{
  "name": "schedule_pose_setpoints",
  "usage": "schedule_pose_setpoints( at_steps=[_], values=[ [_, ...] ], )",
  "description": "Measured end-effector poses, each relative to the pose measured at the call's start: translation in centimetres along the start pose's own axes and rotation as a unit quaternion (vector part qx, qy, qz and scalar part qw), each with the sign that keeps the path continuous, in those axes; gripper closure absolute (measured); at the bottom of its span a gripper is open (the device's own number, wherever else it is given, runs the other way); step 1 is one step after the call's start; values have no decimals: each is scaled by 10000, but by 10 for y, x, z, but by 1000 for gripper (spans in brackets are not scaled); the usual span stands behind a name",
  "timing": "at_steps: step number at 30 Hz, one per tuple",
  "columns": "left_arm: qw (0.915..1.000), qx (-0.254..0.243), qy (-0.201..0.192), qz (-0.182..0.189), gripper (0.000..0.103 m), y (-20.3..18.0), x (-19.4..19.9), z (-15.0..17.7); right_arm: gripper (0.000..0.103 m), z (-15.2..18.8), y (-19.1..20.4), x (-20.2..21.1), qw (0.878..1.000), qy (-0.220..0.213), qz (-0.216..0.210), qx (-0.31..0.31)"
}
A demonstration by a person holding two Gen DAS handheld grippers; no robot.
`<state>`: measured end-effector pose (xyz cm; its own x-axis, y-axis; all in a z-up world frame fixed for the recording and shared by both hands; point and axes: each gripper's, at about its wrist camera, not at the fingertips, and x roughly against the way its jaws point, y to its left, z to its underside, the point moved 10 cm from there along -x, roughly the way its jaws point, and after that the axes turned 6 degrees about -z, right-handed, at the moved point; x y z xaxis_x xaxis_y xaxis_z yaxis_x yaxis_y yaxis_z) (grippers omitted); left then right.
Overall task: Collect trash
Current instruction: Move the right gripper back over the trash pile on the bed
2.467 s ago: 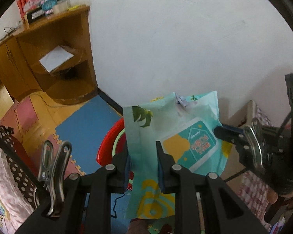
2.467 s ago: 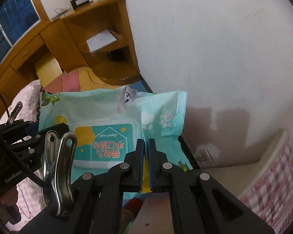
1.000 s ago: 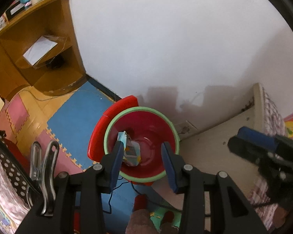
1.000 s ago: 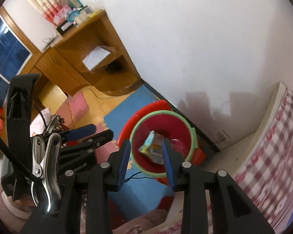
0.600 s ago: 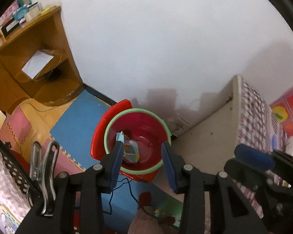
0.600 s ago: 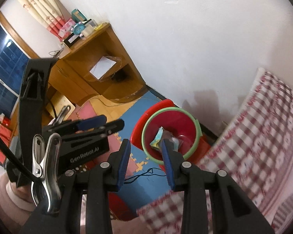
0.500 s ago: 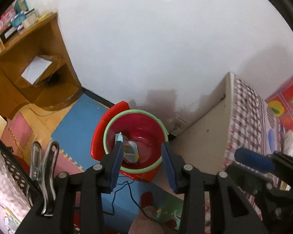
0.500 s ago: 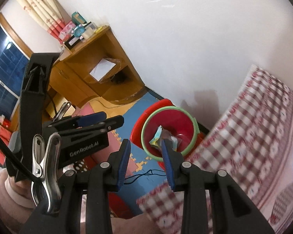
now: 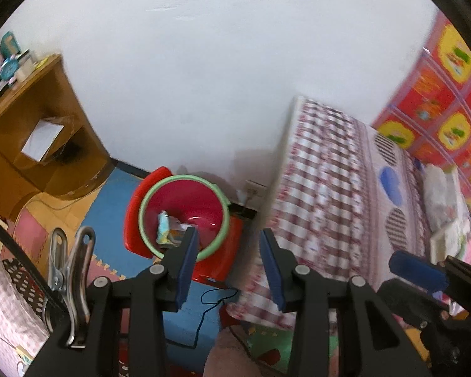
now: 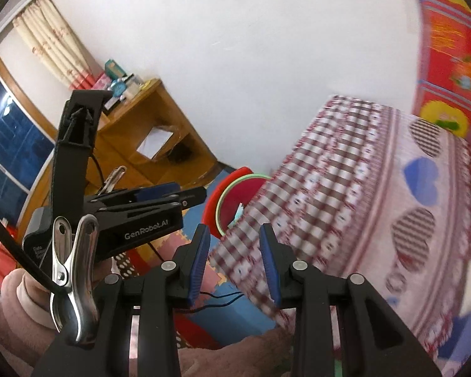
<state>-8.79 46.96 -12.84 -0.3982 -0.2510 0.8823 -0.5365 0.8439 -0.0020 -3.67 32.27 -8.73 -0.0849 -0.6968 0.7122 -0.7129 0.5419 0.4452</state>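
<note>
We hold both grippers empty above the floor: the left gripper [image 9: 227, 259] has its fingers [image 9: 186, 262] parted with nothing between them, and the right gripper [image 10: 234, 256] likewise stands spread and bare. The trash, a crumpled teal wrapper [image 9: 165, 230], lies inside the red bin [image 9: 185, 216] with the green rim, which sits on the blue foam mat [image 9: 110, 220] against the white wall [image 9: 219, 62], beside the foot of the bed [image 9: 329, 213]. From the right view the checked bedspread [image 10: 329, 204] covers most of the bin, so only a sliver of wrapper shows. We judge this piece as delivered, and the empty fingers suit a search for more litter. White crumpled things near the pillow end [image 9: 439, 194] could be next, though we cannot tell what they are
</note>
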Motion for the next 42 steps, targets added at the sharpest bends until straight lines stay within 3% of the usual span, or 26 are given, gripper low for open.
schedule_pose_setpoints(
  at_steps=[12, 25, 34, 42],
  values=[
    [9965, -681, -177, 444, 61, -109, 47, 33, 69, 52, -48, 99, 9954, -582, 582, -480],
    [9882, -1254, -177, 865, 61, -208, 74, 76, 69, 110, -116, 186, 9810, -1036, 1169, -1153],
    [9817, -1530, -114, 1128, 61, -272, 79, 90, 69, 127, -159, 210, 9717, -1133, 1385, -1540],
    [9722, -1929, -71, 1323, 61, -315, 73, 84, 69, 130, -205, 222, 9614, -1117, 1713, -1844]
  ],
)
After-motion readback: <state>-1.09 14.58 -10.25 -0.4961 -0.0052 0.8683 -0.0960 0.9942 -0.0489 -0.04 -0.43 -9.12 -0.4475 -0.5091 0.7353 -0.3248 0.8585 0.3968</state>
